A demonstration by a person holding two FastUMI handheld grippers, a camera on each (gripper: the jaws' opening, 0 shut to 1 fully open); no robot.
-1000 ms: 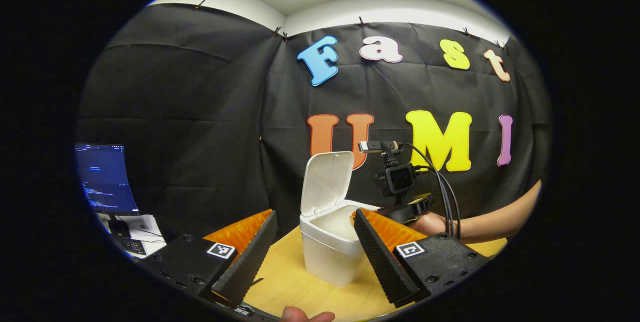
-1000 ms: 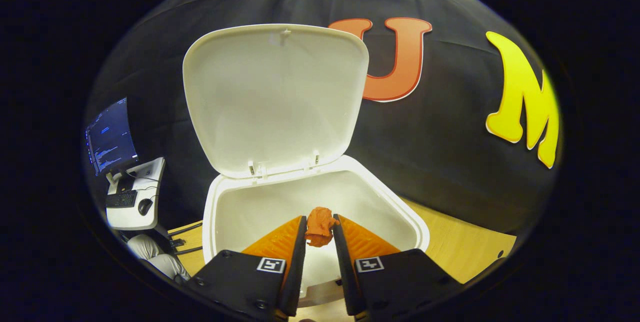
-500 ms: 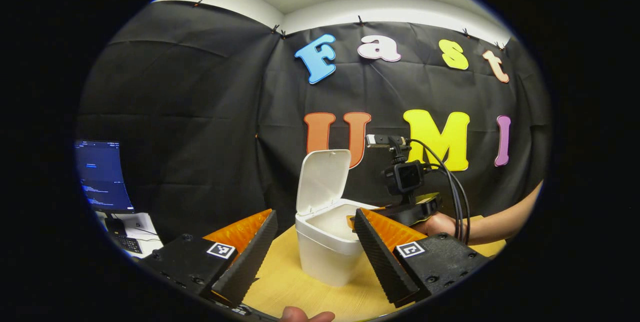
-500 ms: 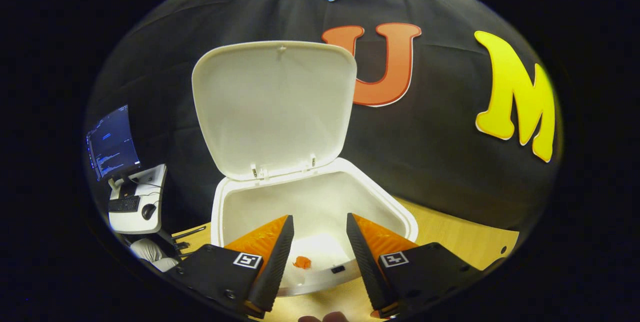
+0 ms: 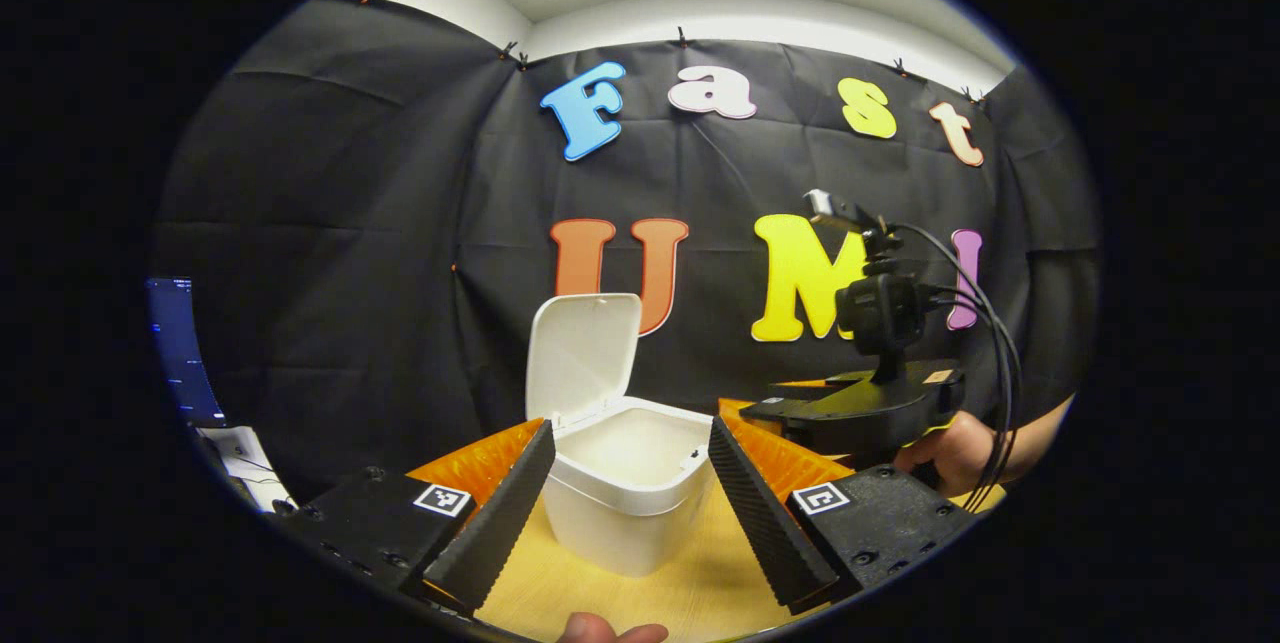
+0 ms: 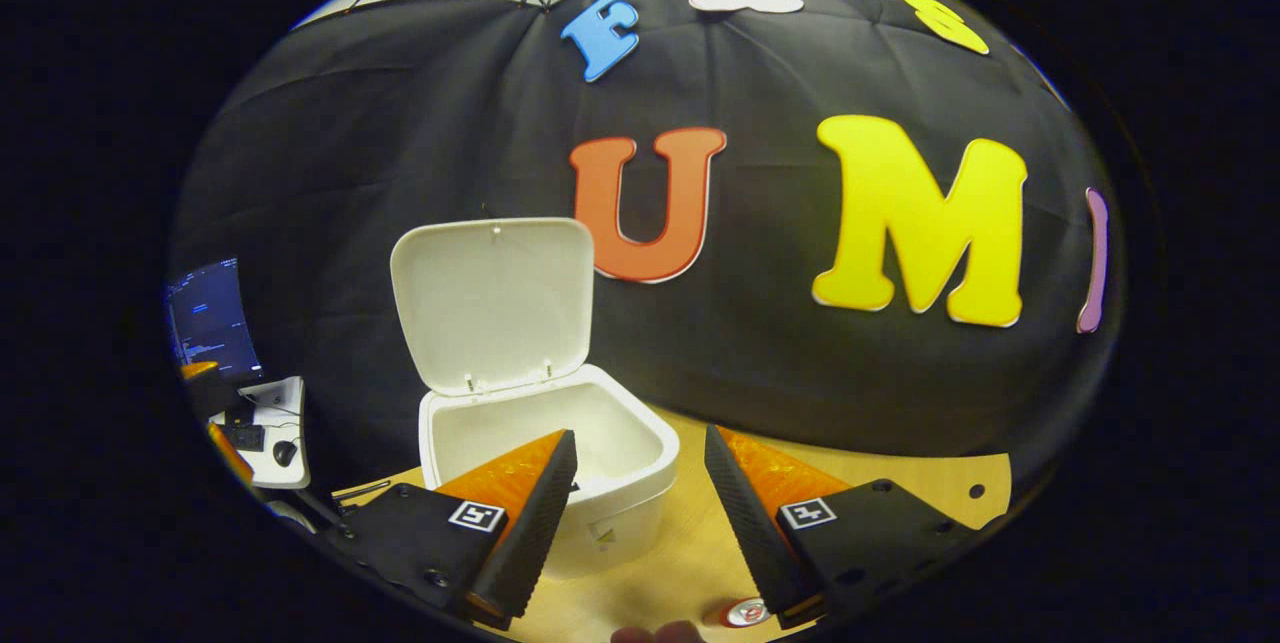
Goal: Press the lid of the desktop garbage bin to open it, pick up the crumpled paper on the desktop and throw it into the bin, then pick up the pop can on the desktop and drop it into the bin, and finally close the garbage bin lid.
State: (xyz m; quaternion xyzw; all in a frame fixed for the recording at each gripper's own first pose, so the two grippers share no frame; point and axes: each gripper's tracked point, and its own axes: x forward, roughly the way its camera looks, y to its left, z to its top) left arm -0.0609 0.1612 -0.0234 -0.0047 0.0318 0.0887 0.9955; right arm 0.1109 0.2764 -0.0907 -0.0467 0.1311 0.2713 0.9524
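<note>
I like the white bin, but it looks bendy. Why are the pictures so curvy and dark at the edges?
In the left gripper view the fisheye lens bows the wall's top seam; the bin is sharp and evenly lit. In the right gripper view the bin's lid bulges, and the table dims toward the edge.

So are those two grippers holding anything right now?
No. The left gripper and the right gripper are both open, with nothing between their fingers.

Both my cameras face the booth's back wall.
Each looks low across the desk [image 5: 700, 583]; both share the open bin [image 5: 625, 493], nearer on my right [image 6: 560, 463].
</note>
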